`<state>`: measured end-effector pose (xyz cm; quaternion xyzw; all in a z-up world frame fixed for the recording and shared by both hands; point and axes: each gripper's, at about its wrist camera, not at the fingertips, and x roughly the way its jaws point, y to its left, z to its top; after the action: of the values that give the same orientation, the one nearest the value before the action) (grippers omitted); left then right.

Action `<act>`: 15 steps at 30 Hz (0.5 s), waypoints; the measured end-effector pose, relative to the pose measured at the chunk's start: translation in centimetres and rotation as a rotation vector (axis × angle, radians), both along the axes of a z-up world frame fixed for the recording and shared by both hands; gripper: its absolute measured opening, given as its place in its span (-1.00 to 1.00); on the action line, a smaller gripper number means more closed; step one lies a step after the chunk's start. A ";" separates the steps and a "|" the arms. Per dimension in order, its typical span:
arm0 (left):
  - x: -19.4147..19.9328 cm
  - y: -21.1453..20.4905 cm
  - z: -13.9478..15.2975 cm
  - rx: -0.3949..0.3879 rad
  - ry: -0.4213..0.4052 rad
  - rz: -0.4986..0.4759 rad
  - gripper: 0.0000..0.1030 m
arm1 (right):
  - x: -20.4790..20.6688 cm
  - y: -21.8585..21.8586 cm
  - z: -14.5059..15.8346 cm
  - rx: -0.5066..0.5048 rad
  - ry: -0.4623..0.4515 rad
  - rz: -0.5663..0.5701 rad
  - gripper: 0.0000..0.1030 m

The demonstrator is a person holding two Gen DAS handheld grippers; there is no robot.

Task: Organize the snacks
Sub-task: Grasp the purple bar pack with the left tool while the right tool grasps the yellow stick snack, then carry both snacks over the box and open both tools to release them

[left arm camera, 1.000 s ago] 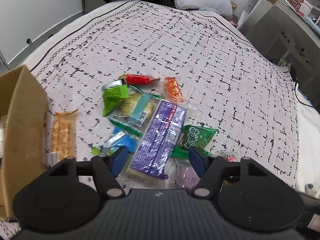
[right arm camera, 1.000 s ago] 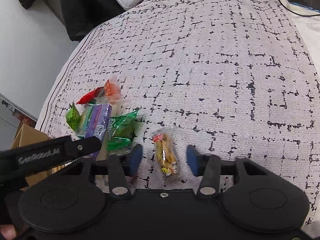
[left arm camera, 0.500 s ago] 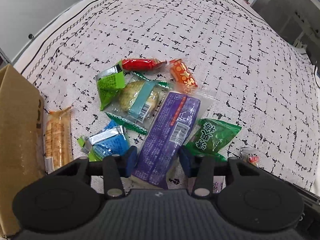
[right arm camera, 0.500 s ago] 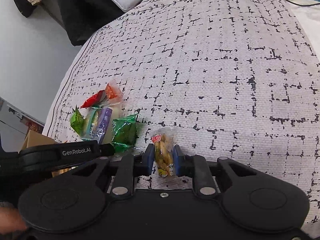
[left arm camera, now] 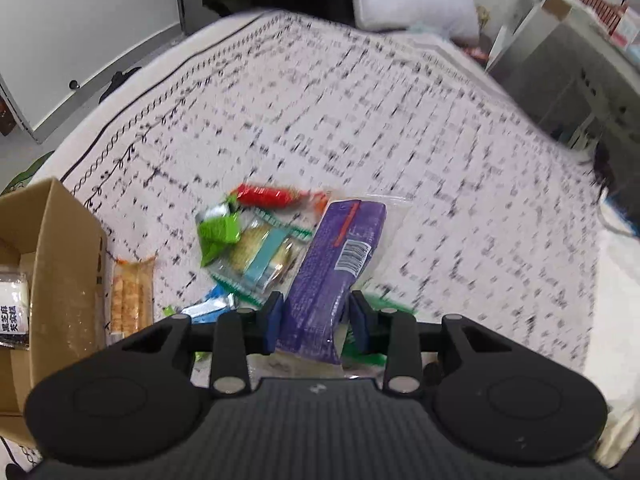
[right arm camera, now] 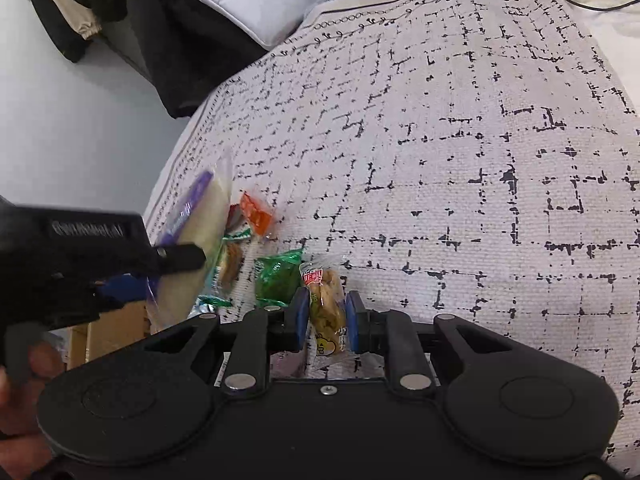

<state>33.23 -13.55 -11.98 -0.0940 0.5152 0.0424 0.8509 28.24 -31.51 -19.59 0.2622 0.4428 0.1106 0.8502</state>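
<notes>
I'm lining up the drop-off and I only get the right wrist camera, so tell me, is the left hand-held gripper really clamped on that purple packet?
Observer: Yes. The left wrist view shows the left hand-held gripper, whose jaws have just been closing, with both blue pads pressing the purple packet near its lower end.
Operator: Anything inside the cardboard box? I only see its outside.
Observer: One white packet with a black label lies in it.
Operator: Any snack beside it?
Observer: An orange cracker pack lies on the bedspread right beside the box's outer wall.
</notes>
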 end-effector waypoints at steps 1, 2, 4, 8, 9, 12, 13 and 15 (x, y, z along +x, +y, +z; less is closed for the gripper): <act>0.0 -0.2 0.5 -0.007 -0.009 0.005 -0.33 | -0.1 -0.2 0.1 0.007 -0.003 -0.006 -0.62; -0.1 -0.3 0.8 -0.011 -0.014 0.008 -0.33 | -0.3 -0.4 0.2 0.014 -0.009 -0.009 -0.62; -0.3 -0.5 1.5 -0.019 -0.027 0.011 -0.33 | -0.6 -0.6 0.5 0.026 -0.031 -0.008 -0.62; -1.0 0.1 2.2 -0.039 -0.044 0.017 -0.34 | -0.9 -0.3 1.0 0.032 -0.064 0.007 -0.62; -1.2 0.5 2.2 -0.047 -0.045 0.024 -0.34 | -0.8 -0.2 1.0 0.036 -0.065 0.009 -0.62; -2.0 1.6 2.1 -0.048 -0.052 0.031 -0.34 | -0.8 0.1 1.1 0.043 -0.072 0.016 -0.62; -2.2 2.0 2.0 -0.049 -0.051 0.036 -0.34 | -0.9 0.2 1.2 0.041 -0.077 0.020 -0.62; -2.7 3.1 1.9 -0.072 -0.055 0.056 -0.34 | -0.9 0.7 1.3 0.040 -0.089 0.028 -0.62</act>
<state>30.52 -10.43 -10.11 -0.1400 0.4899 0.0448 0.8593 27.37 -30.84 -18.28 0.2677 0.4060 0.1429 0.8620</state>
